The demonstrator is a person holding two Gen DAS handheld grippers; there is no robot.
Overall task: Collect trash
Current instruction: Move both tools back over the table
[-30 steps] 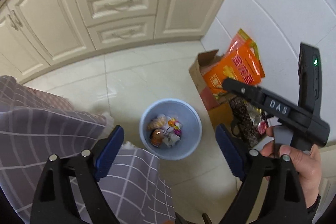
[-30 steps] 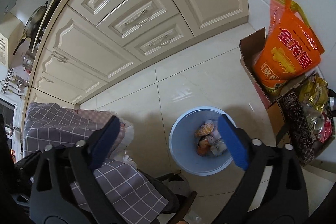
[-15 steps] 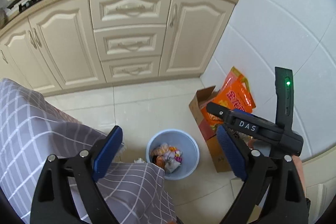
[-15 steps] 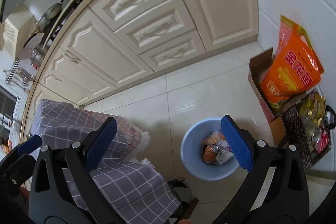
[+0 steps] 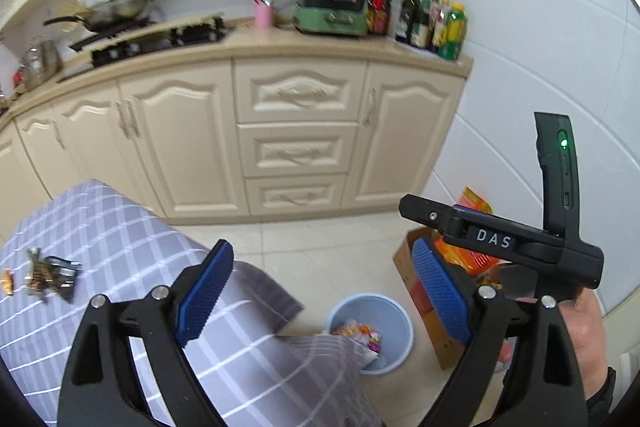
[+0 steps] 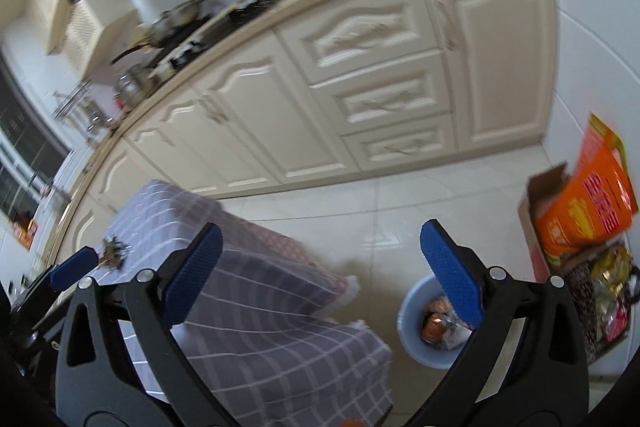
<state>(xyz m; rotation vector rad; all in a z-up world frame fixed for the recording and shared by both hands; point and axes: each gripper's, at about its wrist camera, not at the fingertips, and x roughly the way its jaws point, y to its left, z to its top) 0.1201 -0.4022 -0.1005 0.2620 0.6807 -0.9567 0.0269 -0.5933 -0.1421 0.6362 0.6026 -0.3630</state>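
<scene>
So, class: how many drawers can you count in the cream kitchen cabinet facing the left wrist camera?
3, stacked in one column between the doors: top drawer, middle drawer, bottom drawer. Others may lie outside the view.

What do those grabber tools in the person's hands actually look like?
Each gripper, left and right, is a black plastic frame with silver rivets, and its jaws carry ribbed blue pads. The right one's body bears white "DAS" lettering and a green light. The right hand is bare.
</scene>
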